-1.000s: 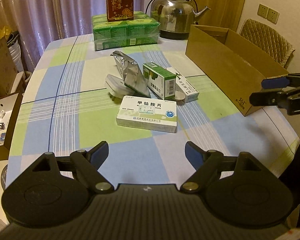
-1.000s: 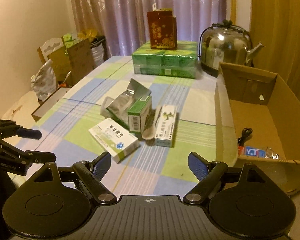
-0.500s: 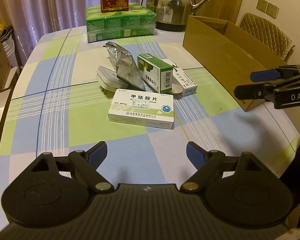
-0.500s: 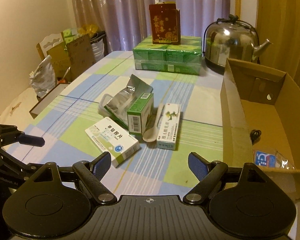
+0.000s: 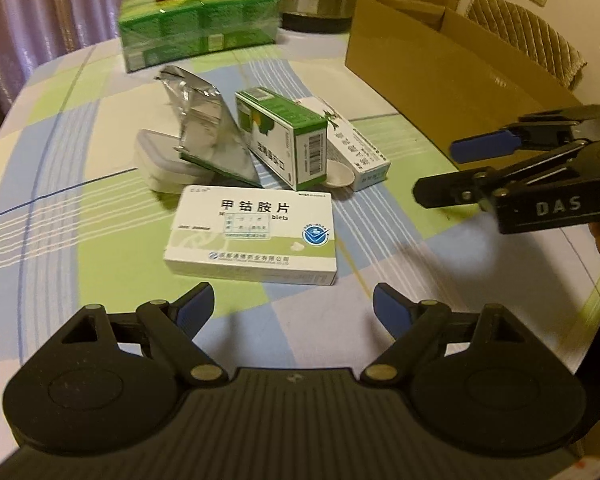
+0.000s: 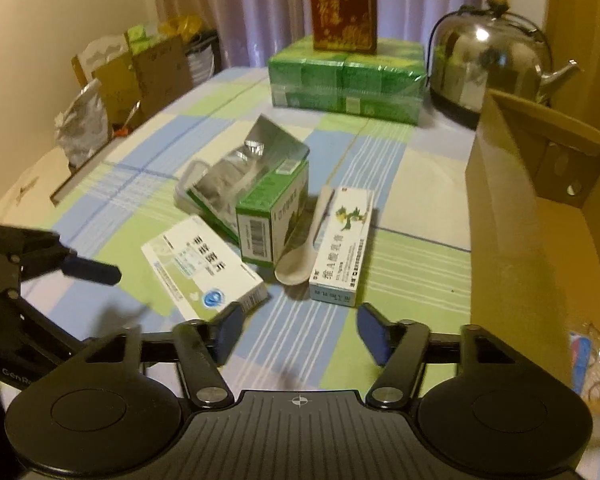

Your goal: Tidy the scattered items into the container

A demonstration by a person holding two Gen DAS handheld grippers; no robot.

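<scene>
— While both claws gape wide and empty, which step is this?
— Reaching, I judge: left gripper (image 5: 293, 307) faces the flat white-and-green medicine carton (image 5: 253, 236) lying on the checked tablecloth.
— Next?
— Straddle it, squeeze, carry to the brown cardboard box (image 5: 440, 68); right gripper (image 6: 299, 330) hovers near.

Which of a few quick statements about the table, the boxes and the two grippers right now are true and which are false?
1. Both the left gripper and right gripper are open and empty. True.
2. The white spoon lies inside the cardboard box. False: it lies on the table between two medicine boxes.
3. The green medicine box stands beside a silver foil pouch. True.
4. The kettle sits on the green packs. False: a red box does.
</scene>
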